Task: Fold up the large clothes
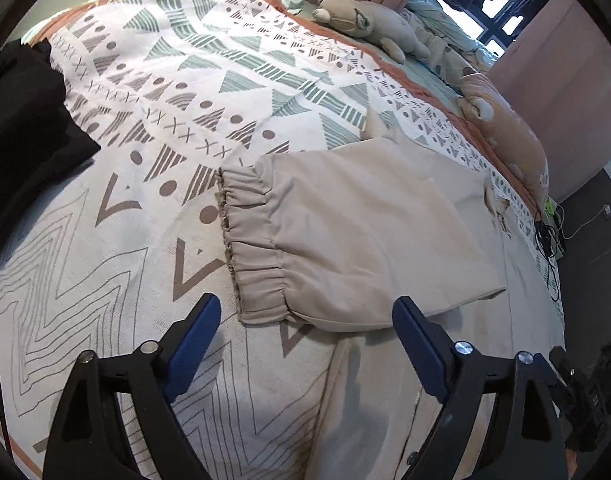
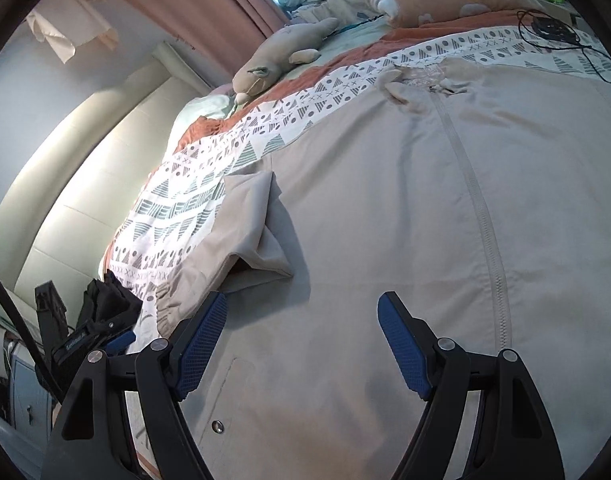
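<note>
Left wrist view: the left gripper (image 1: 305,344) hovers with its blue-padded fingers spread wide and nothing between them, just above the patterned bedspread (image 1: 153,128). A beige jacket (image 1: 385,216) lies flat on that bedspread; its sleeve, ending in a gathered elastic cuff (image 1: 249,240), stretches across the cloth just beyond the fingertips, the cuff's near corner sitting between the two pads without touching either. A black garment (image 1: 29,120) is heaped at the bedspread's left edge, well apart from the jacket. A grey plush toy (image 1: 369,24) and an orange plush pillow (image 1: 505,136) rest along the far side of the bedspread, beyond the jacket. Right wrist view: the right gripper (image 2: 303,344) is likewise wide open and holds nothing, poised over the jacket's (image 2: 385,200) front panel, beside the zipper (image 2: 485,216) that runs up toward the collar. The sleeve (image 2: 241,232) is folded at the jacket's left side, just past the left finger (image 2: 201,344). A snap button (image 2: 216,425) shows on the jacket near the gripper.
</note>
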The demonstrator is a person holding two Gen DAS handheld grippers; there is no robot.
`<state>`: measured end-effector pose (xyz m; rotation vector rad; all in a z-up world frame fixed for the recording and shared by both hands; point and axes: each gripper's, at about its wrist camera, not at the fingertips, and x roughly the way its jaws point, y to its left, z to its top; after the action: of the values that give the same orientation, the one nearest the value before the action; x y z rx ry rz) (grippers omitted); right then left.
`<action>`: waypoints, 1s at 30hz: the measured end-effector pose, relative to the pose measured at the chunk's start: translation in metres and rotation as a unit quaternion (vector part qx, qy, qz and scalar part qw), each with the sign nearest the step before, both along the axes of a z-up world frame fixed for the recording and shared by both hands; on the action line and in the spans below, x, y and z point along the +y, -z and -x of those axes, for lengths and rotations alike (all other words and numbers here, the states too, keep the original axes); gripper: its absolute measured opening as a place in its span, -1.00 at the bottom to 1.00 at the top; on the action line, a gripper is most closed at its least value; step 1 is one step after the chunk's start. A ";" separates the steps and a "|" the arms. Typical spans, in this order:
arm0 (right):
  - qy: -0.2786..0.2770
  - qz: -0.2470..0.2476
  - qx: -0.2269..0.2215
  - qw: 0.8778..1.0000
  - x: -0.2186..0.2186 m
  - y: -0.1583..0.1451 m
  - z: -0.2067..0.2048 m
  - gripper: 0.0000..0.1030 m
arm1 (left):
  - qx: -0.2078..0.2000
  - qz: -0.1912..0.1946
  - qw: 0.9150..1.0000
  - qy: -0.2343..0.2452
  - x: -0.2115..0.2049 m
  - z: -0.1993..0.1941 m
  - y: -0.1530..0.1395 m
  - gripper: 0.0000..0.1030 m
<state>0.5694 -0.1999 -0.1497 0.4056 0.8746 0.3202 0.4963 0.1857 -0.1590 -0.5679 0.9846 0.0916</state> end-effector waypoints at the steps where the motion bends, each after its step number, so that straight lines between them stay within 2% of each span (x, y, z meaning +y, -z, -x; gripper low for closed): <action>1: 0.003 0.002 0.010 1.000 -0.002 0.005 -0.004 0.49 | 0.007 0.006 1.000 -0.003 0.003 -0.004 0.007 0.59; 6: 0.025 -0.020 0.031 0.999 -0.016 0.008 -0.024 0.49 | 0.044 -0.010 0.999 -0.016 0.008 -0.029 0.037 0.53; 7: 0.029 -0.022 0.032 0.999 -0.019 0.008 -0.029 0.49 | 0.046 -0.016 0.999 -0.017 0.008 -0.033 0.041 0.41; 8: 0.034 -0.026 0.034 0.999 -0.021 0.007 -0.032 0.49 | 0.043 -0.027 0.999 -0.017 0.006 -0.035 0.041 0.14; 9: 0.039 -0.031 0.034 0.998 -0.023 0.006 -0.035 0.49 | 0.043 -0.044 0.998 -0.014 0.004 -0.038 0.039 -0.02; 10: 0.046 -0.033 0.037 0.998 -0.023 0.006 -0.037 0.49 | 0.046 -0.055 0.997 -0.007 0.001 -0.042 0.037 -0.27; 12: 0.053 -0.044 0.039 0.997 -0.027 0.007 -0.039 0.49 | 0.042 -0.073 0.996 0.014 -0.007 -0.047 0.029 -0.38; 13: 0.055 -0.050 0.040 0.996 -0.028 0.009 -0.039 0.49 | 0.040 -0.101 0.994 0.022 -0.013 -0.048 0.021 -0.45; 14: 0.055 -0.055 0.042 0.996 -0.029 0.011 -0.039 0.49 | 0.034 -0.122 0.992 0.028 -0.018 -0.049 0.013 -0.65; 15: 0.056 -0.059 0.044 0.996 -0.030 0.012 -0.038 0.49 | 0.025 -0.129 0.991 0.035 -0.023 -0.049 0.003 -0.74; 21: 0.064 -0.069 0.041 0.995 -0.040 0.013 -0.029 0.49 | -0.050 -0.130 0.988 0.071 -0.060 -0.049 -0.075 -0.80; 26: 0.084 -0.086 0.038 0.992 -0.060 0.013 -0.021 0.49 | -0.113 -0.143 0.976 0.116 -0.113 -0.051 -0.140 -0.80; 30: 0.105 -0.113 0.030 0.988 -0.081 0.010 -0.014 0.49 | -0.149 -0.146 0.966 0.152 -0.153 -0.052 -0.176 -0.81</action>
<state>0.5838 -0.2810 -0.1593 0.7165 0.8493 0.2136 0.5480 0.0323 0.0175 -0.1489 0.7354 -0.1192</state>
